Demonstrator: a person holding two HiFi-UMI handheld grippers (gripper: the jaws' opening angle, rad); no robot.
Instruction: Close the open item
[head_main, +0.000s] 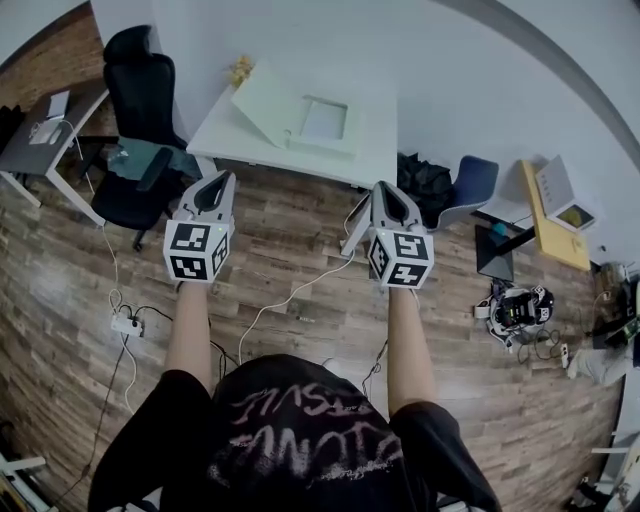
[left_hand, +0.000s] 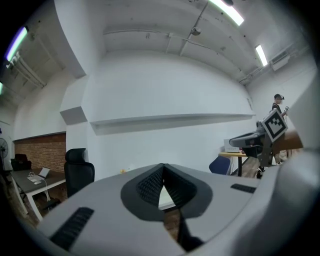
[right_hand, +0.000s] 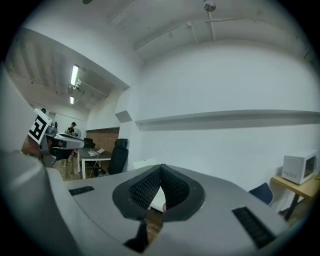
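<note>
while the white box (head_main: 300, 122) is sitting open: it is resting on the white table (head_main: 372, 150) ahead of you, well apart from both grippers, with its lid (head_main: 262, 103) tilting up on the box's left side.
left gripper (left_hand: 163, 167): its jaws are pressing together with nothing between them, pointing level toward the table.
right gripper (right_hand: 161, 170): its jaws are likewise meeting at the tips, carrying nothing, and it is riding level beside the left one.
step in hand: you are standing short of the table, so by my reading the walk-up is coming first.
doing it well: i am judging that closed jaws are serving fine as a pusher. you are wanting one tip on the lid's raised edge, easing it down along its own arc, while the other is steadying the base so the box is not sliding.
table edges: the near edge is facing you. a small yellowish thing (head_main: 240, 70) is sitting at the far edge just beyond the lid, so you are wanting a push that is going downward, not outward.
open room: bare wood floor is lying between you and the table. a black chair (head_main: 140, 95) is crowding its left end, and a dark bag (head_main: 425, 183) and a blue chair (head_main: 468, 183) are crowding its right, so the front is looking widest.
floor: cables (head_main: 290, 295) are trailing across your path, with a power strip (head_main: 127, 324) at your left.
</note>
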